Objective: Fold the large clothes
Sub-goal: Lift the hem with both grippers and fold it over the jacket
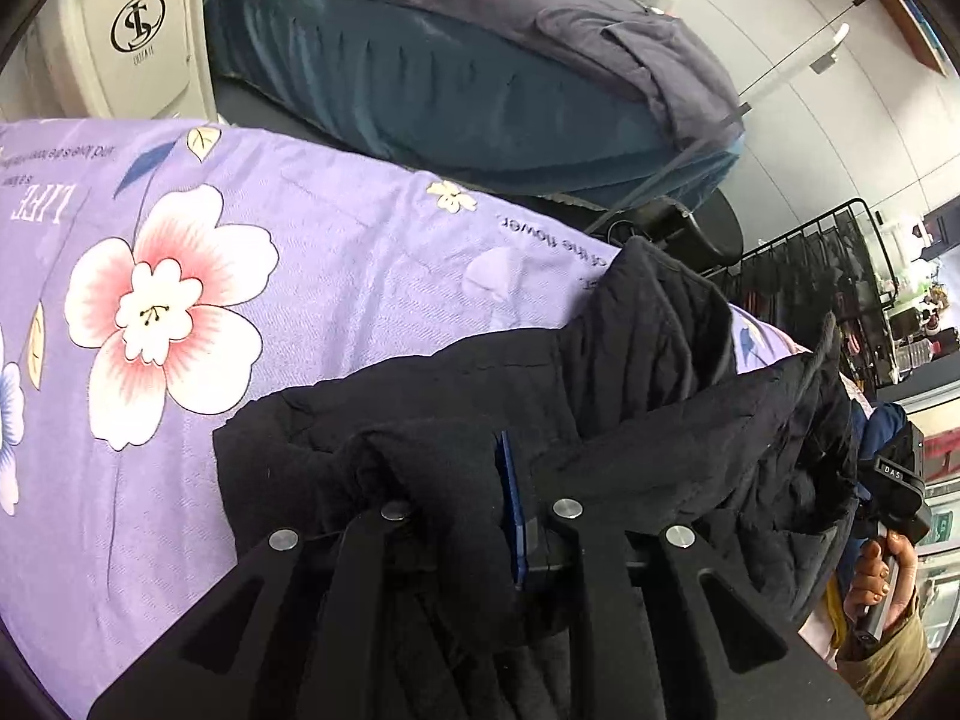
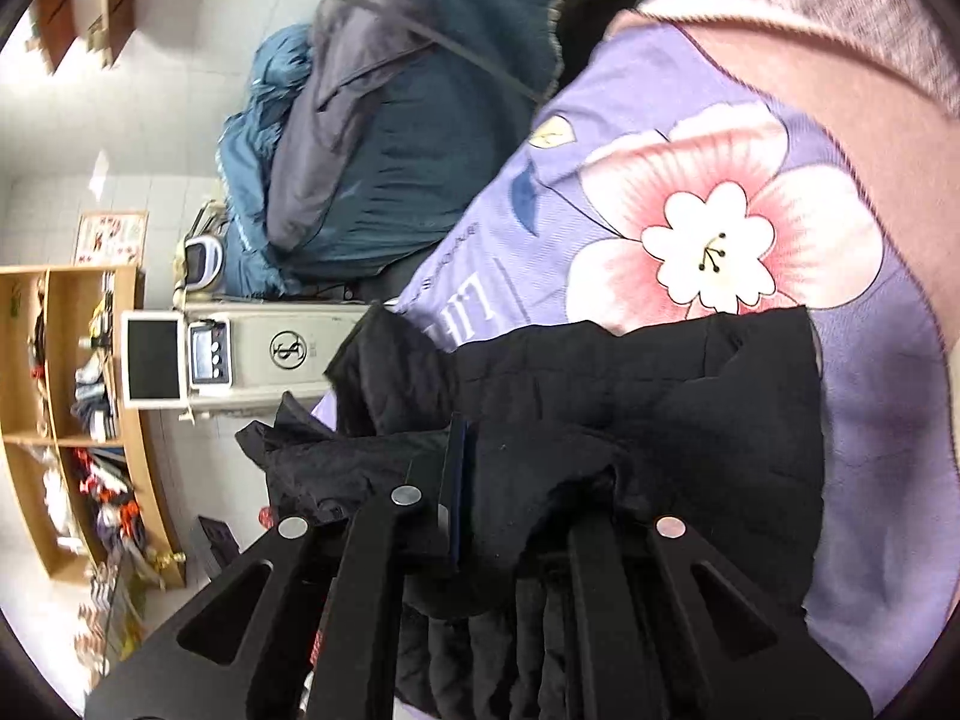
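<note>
A black quilted jacket [image 1: 630, 360] lies bunched on a purple floral sheet [image 1: 300, 252]. In the left wrist view my left gripper [image 1: 498, 498] points down at it, shut on a fold of the jacket that drapes over one blue-edged finger [image 1: 513, 510]. At the far right a hand [image 1: 876, 576] holds the other gripper's handle. In the right wrist view the jacket [image 2: 660, 372] spreads across the sheet [image 2: 690, 120]. My right gripper [image 2: 510, 480] is shut on a thick fold of it. Fabric hides the fingertips of both grippers.
A pile of teal and grey bedding [image 1: 420, 60] [image 2: 372, 150] sits beyond the sheet. A beige machine with a round logo [image 1: 138, 24] [image 2: 288, 351] stands beside it. A black wire rack [image 1: 810, 264] and a wooden shelf unit [image 2: 72, 420] stand farther off.
</note>
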{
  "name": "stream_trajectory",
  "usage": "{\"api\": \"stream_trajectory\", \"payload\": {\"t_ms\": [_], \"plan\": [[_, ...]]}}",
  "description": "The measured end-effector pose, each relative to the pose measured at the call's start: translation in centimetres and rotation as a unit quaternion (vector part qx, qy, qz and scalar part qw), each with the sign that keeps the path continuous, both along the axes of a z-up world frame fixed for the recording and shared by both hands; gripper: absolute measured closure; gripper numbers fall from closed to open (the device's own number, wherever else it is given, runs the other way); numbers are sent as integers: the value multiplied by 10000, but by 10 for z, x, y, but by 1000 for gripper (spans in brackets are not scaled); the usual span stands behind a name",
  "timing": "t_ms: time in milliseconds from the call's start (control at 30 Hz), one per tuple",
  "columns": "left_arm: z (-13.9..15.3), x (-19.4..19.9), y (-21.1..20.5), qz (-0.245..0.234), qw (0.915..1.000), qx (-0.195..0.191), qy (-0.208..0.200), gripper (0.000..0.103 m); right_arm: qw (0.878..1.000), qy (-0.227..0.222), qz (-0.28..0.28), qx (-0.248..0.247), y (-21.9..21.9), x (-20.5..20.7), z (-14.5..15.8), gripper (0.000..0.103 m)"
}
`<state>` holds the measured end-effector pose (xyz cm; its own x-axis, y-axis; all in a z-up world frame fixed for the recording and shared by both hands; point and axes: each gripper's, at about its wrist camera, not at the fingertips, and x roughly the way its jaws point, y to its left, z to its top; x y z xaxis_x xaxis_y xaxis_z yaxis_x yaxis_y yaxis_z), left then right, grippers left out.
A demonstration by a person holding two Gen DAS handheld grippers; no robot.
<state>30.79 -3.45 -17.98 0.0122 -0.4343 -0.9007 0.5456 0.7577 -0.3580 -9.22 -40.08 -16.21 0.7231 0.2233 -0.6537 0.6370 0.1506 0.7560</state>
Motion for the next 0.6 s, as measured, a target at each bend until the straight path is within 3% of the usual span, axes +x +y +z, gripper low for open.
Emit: {"api": "stream_trajectory", "payload": {"t_ms": [267,433,500,600], "plan": [[-18,11,-5,166,9989,90,425,85,9995,303,29,-47,-1,7,-20,93],[-16,21,7,435,9950,-208,879,79,9998,170,-45,112,0,0,-26,92],[-15,29,19,689,9880,-563,1259,74,9997,107,-59,218,-2,-3,-27,92],[-17,44,44,1274,9633,-1241,2012,65,9990,16,-119,432,-5,-7,-29,92]]}}
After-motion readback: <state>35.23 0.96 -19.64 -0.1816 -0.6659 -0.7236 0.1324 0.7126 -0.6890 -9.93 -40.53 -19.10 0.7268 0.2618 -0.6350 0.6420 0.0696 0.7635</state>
